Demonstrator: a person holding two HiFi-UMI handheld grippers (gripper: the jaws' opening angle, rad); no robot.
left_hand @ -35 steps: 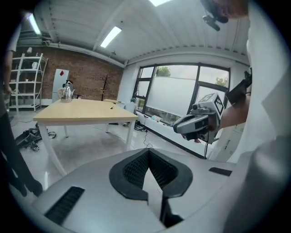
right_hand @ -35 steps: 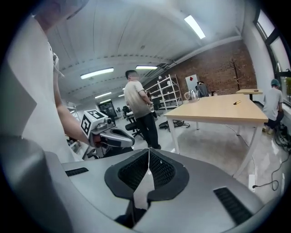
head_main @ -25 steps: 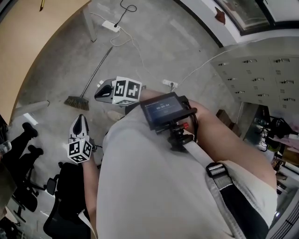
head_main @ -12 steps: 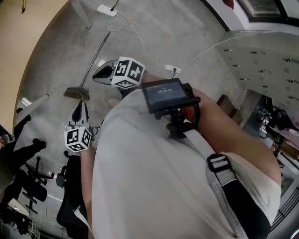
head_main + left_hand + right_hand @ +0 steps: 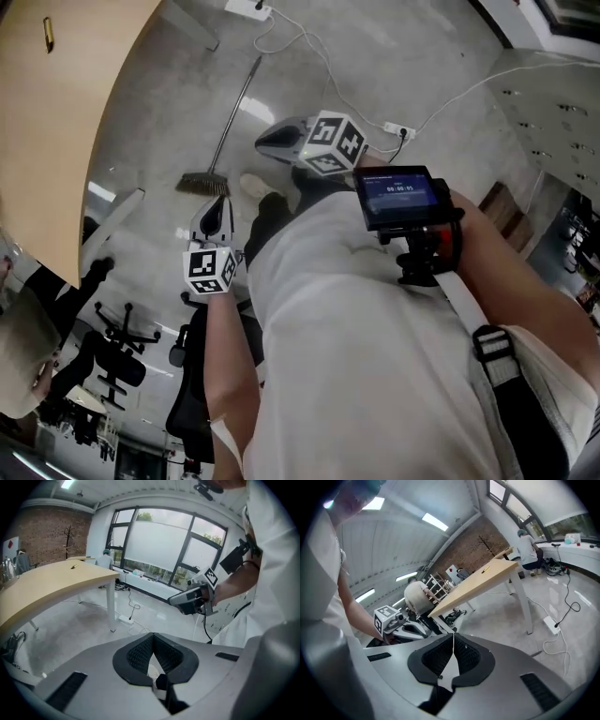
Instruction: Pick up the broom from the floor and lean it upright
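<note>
The left gripper (image 5: 215,202) has its jaws closed on nothing. The broom (image 5: 234,112) lies on the floor (image 5: 159,103) just ahead of them, bristles nearest. The right gripper (image 5: 263,142), its jaws likewise closed and empty, has the handle to their left. The thin handle may skid on the smooth concrete under a shallow pinch. Cables (image 5: 319,56) apparently near its tip could snag. A wooden counter (image 5: 66,122) stands further left.

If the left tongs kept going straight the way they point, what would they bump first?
Probably the broom head, lying on the floor just ahead of the left tongs; depth is unclear.
</note>
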